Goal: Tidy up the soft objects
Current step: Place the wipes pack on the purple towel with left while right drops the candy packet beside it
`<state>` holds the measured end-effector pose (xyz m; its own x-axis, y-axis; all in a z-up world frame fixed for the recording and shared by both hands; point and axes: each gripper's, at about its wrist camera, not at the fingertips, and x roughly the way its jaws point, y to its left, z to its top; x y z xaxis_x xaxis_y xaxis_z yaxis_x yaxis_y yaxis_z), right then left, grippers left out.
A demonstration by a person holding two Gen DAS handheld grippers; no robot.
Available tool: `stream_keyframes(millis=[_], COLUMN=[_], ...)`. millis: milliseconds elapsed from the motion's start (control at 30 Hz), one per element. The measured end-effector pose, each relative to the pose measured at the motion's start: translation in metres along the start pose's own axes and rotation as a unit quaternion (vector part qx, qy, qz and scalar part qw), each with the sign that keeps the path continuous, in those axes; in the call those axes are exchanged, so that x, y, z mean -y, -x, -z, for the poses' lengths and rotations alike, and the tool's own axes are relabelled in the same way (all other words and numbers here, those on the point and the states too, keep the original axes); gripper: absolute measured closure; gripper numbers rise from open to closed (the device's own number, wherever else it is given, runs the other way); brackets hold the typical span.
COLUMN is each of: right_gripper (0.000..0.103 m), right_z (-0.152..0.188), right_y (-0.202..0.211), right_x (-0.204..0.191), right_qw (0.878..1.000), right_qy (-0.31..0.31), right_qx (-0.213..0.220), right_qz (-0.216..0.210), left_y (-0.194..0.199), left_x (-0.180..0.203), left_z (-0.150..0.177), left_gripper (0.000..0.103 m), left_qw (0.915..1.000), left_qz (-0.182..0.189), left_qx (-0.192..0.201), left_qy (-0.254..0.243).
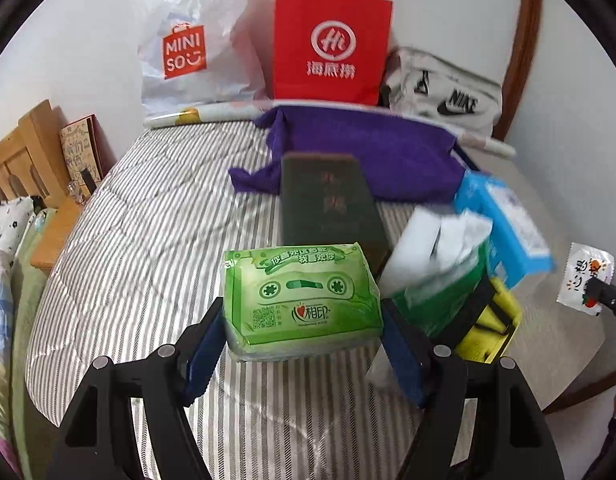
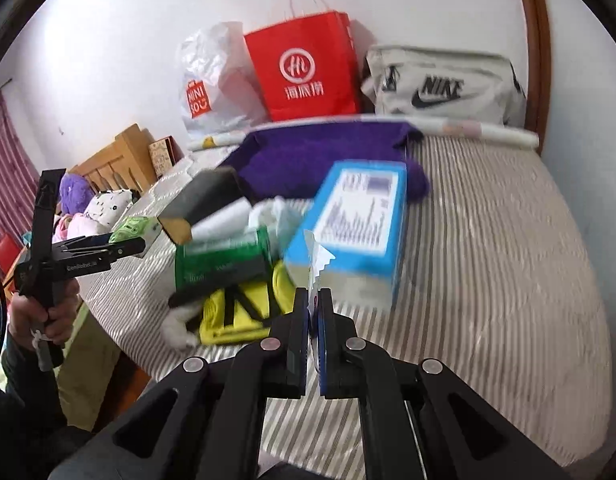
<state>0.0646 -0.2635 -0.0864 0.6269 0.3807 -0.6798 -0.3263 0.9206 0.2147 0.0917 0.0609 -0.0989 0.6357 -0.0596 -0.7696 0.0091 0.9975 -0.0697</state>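
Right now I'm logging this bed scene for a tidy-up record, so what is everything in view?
green tissue pack: one, green, between the left tool's pads
small sachet: one, white with orange print, pinched in the right tool
blue box: one, blue and white, in the pile on the bed
dark box: one, dark green, mid-bed
green open pack: one, white tissue sticking out
yellow cloth: one, under the pile
purple cloth: one, far side of the bed
red bag: one, against the wall
white Miniso bag: one, beside it
Nike bag: one, grey
left tool: gripping
right tool: shut
hand: one, holding the left tool
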Motion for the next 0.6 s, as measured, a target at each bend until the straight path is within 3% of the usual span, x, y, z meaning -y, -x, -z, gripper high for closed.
stream_keyframes(millis=[333, 600], right_gripper=[0.099, 0.099], right_z=[-0.092, -0.158], right_y=[-0.027, -0.089], right_x=[0.007, 0.025], right_qw=[1.0, 1.0], right_qy=[0.022, 0.018], right_qx=[0.021, 0.003], right_qz=[-0.003, 0.0], left_y=[-0.006, -0.039], left_x=[0.005, 0.006], left_z=[-0.071, -0.126], left_gripper=[0.031, 0.031], left_qw=[0.9998, 0.9996], left_qz=[-0.004, 0.012], left_qx=[0.015, 0.01], left_qy=[-0.015, -0.022])
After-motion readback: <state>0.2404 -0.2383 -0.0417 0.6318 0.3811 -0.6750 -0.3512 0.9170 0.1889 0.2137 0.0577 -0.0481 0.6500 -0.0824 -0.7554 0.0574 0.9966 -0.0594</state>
